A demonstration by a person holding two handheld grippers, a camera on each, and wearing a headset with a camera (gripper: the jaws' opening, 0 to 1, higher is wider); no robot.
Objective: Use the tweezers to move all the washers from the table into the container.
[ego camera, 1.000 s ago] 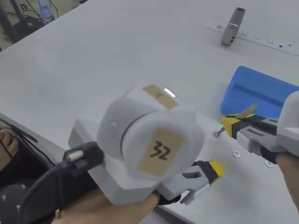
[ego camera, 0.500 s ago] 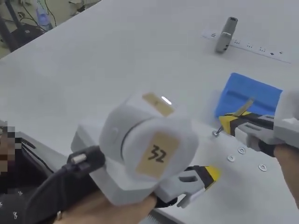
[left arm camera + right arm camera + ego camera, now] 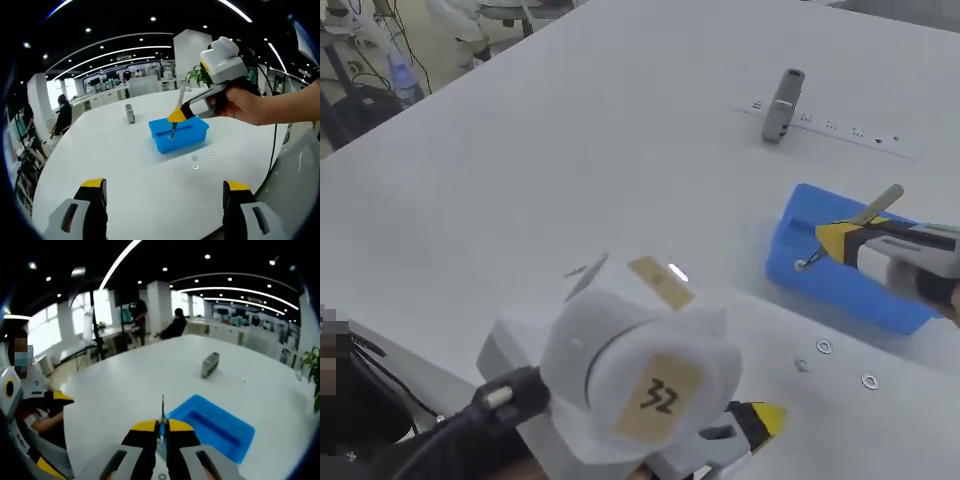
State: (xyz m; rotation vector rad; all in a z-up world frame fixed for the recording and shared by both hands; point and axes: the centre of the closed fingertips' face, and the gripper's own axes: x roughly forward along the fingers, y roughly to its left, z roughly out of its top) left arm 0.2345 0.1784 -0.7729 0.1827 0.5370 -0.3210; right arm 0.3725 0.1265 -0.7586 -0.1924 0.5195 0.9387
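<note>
Pinching: the right claw (image 3: 161,429) is pressed together on the tweezers (image 3: 162,412). It grips them partway along, so the points reach out ahead of the jaws and the blunt end sticks up behind.
Tweezer points: low over the blue container (image 3: 840,295), inside its rim. What looks like one washer (image 3: 803,264) sits at the points, though it is too small to be sure.
Reason for that pose: to my eye the tweezers slant down into the container so that a release would land the washer inside, not on the desk (image 3: 570,150).
Left claw (image 3: 165,185): spread wide with nothing between the jaws, low at the near edge of the desk and well apart from the container. It looks idle, likely kept clear of the working hand.
Three washers (image 3: 823,346): lying flat on the desk just beside the container's near wall, apart from each other, between it and the desk edge.
Left gripper view: a side-on look at the person's hand (image 3: 240,105), the right gripper and the slant of the tweezers. It also makes the gap between the left jaws plain.
Right gripper view: the closed jaws seen from straight behind, with the container ahead of them.
Head view: the left gripper's white body stands large in the foreground, and its jaw gap cannot be read from there.
Remaining work: I judge at least three pickups are left.
</note>
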